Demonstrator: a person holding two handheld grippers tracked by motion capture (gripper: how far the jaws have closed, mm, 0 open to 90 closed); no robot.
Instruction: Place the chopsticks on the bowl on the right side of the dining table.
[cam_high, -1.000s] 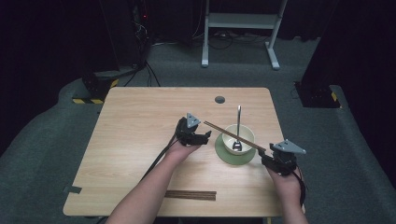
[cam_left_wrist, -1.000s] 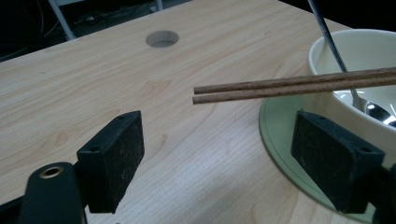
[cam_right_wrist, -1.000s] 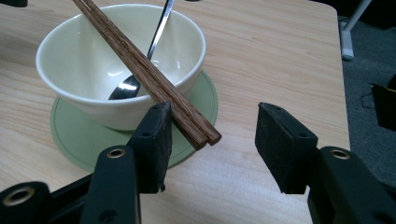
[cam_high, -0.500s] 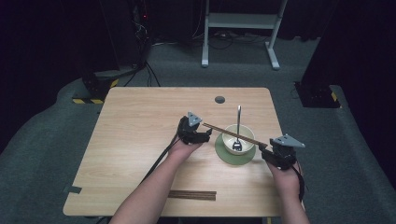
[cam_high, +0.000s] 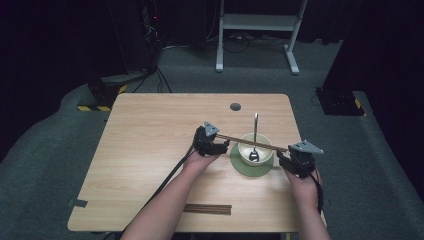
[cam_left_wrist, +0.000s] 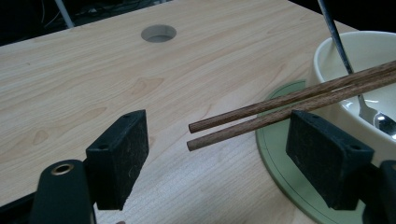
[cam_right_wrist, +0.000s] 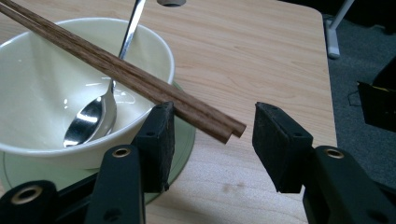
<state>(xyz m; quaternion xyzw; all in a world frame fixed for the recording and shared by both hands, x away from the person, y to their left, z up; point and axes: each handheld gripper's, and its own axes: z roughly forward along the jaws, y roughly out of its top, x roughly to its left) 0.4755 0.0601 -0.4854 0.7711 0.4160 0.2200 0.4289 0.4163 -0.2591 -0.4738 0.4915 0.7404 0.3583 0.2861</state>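
Spare chopsticks (cam_high: 207, 209) near table's (cam_high: 150, 130) front edge

both forearms come in from the near edge of the table (cam_high: 150, 130). the left gripper (cam_high: 212, 142) sits near the table's middle, its jaws wide apart after closing a little, pads touching nothing. the right gripper (cam_high: 295, 157) sits by the table's right edge, jaws parted, pads also free.

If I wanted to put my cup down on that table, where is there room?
The whole left half of the table is bare wood, as is the far strip around the round hole. The right middle is crowded: bowl on its green plate, spoon, chopsticks across the rim, tongs at either end. A dark strip lies near the front edge.
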